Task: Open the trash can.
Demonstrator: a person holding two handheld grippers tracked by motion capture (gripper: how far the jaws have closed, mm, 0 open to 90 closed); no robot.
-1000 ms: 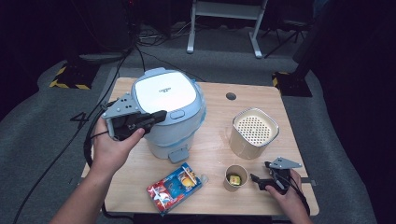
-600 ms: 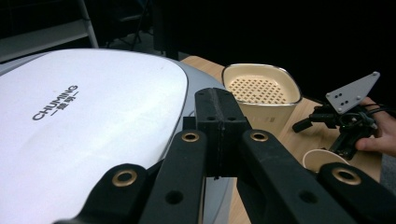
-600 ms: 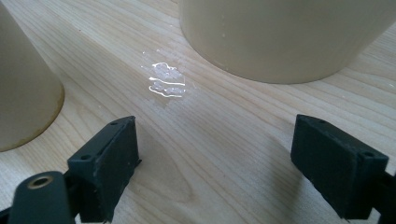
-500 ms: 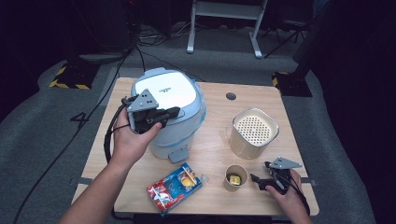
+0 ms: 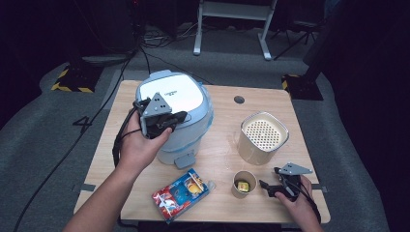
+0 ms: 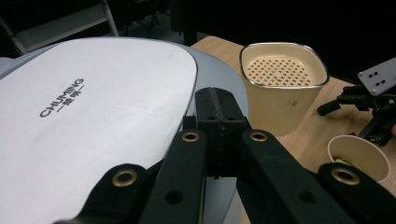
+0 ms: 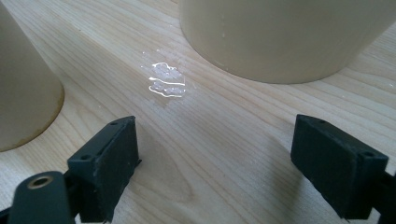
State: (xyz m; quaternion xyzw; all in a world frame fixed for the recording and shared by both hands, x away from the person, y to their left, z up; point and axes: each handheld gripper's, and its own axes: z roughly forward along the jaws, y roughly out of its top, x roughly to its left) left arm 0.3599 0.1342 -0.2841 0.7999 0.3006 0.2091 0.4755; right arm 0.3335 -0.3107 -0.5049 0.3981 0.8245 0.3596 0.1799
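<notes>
On the wooden table (image 5: 300,116), a small puddle (image 7: 166,80) glistens, grey carpet (image 5: 58,130) around.

We note a wooden table (image 5: 290,104) on grey carpet (image 5: 43,145); dark surroundings, white metal stand (image 5: 232,24) behind.

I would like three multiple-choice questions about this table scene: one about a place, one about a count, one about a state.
1. Where does the snack packet lie?
A. on the cooker's lid
B. on the table in front of the cooker
C. inside the cream basket

2. How many paper cups stand on the table?
A. one
B. two
C. three

3. How do the right gripper's jaws stand?
A. shut on the cup
B. shut, empty
C. open, empty

Answers:
1 B, the packet lies before the cooker, near the table's front edge.
2 A, one paper cup stands beside the cream basket.
3 C, the right gripper shows bare wood between its jaws.
</notes>
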